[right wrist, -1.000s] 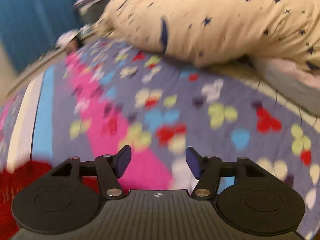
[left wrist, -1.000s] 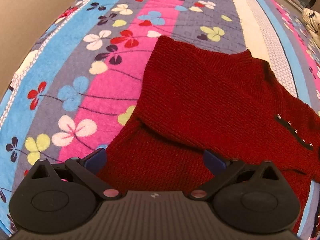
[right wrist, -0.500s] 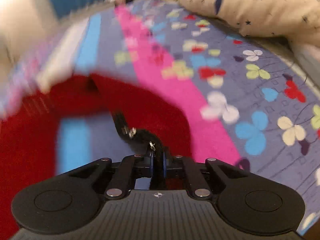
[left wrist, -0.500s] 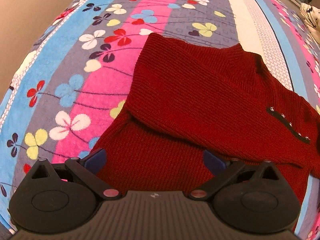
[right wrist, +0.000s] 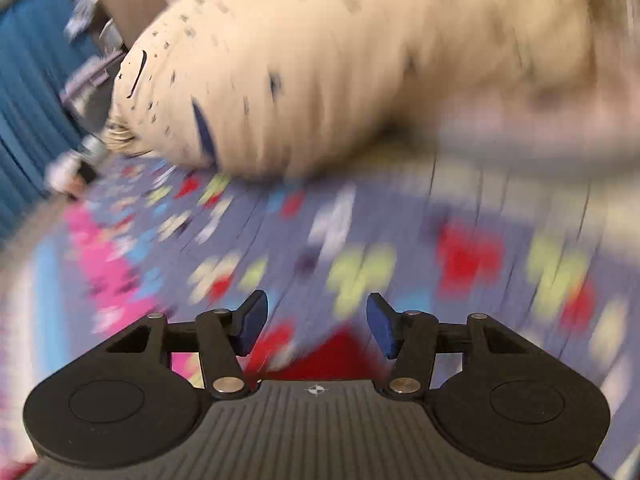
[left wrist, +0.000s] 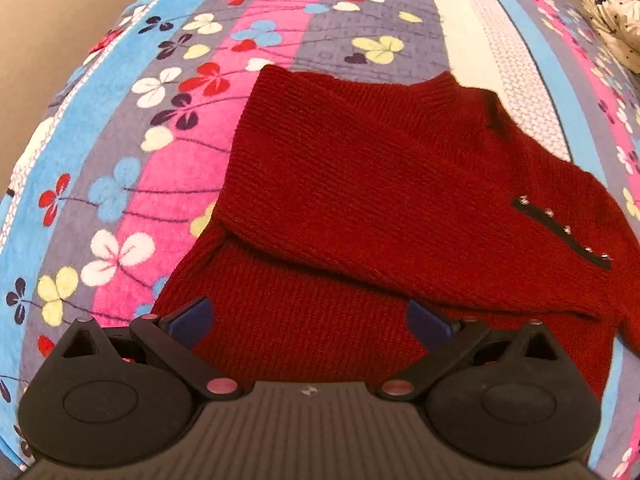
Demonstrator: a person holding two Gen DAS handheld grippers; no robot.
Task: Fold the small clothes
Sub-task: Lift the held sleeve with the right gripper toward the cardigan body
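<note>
Your left gripper (left wrist: 308,320) hangs over the near part of the red knit sweater (left wrist: 380,200), fingers spread wide and holding nothing. The sweater lies on the flowered bedspread (left wrist: 120,160), across its pink and grey stripes, with one layer already turned over the body: a fold edge runs slantwise just ahead of your fingers. A dark trim with small studs (left wrist: 560,232) shows toward the right. The fold looks only partly made; the lower panel and the right-hand part still spread past the folded layer, so further folds appear to be left.

Left of the sweater the bedspread is bare out to the bed's edge, where a beige surface begins; beyond the far hem there is also open room.

Your right gripper (right wrist: 316,326) is blurred with motion, fingers apart and empty, a patch of red (right wrist: 340,356) just below them. Ahead lies a cream star-print pillow (right wrist: 320,60), which closes off that side.
</note>
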